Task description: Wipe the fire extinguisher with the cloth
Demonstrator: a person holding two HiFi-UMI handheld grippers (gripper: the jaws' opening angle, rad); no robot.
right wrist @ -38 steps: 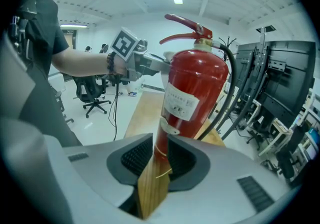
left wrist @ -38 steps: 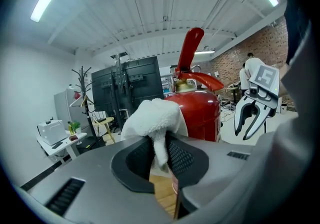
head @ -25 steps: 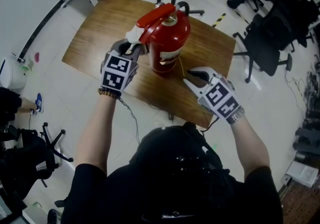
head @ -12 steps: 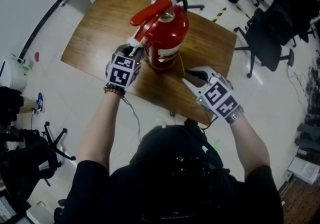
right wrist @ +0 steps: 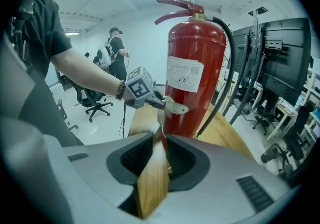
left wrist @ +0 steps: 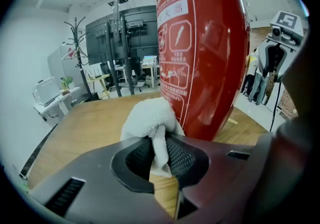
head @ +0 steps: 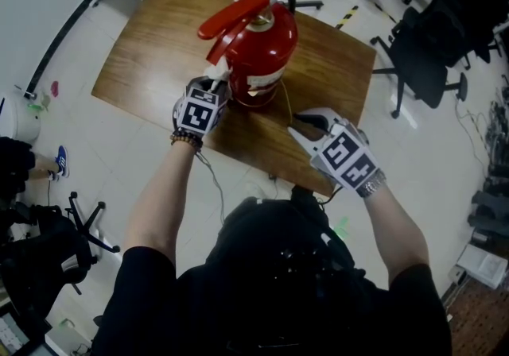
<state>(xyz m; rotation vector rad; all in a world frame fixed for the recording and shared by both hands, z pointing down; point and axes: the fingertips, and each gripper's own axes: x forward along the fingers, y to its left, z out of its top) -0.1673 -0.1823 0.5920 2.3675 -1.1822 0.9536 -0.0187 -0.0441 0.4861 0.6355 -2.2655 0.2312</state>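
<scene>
While the wooden table (head: 151,52) fills the upper middle of the head view, the red fire extinguisher (head: 266,44) stands upright near the centre of its top, with its red lever handle reaching toward the upper left. In the right gripper view a black hose curves down the cylinder's right side. The left gripper (head: 215,83) sits at the cylinder's lower left, its jaws clamped tight on the cloth. The right gripper (head: 301,122) hangs at the lower right of the tabletop, close to the near edge and apart from the extinguisher. Its jaws stand partly apart, with only the table's wood showing between them. The white cloth (head: 216,70) bunches ahead of the left jaws and lies against the cylinder's lower side, beside the printed label.
</scene>
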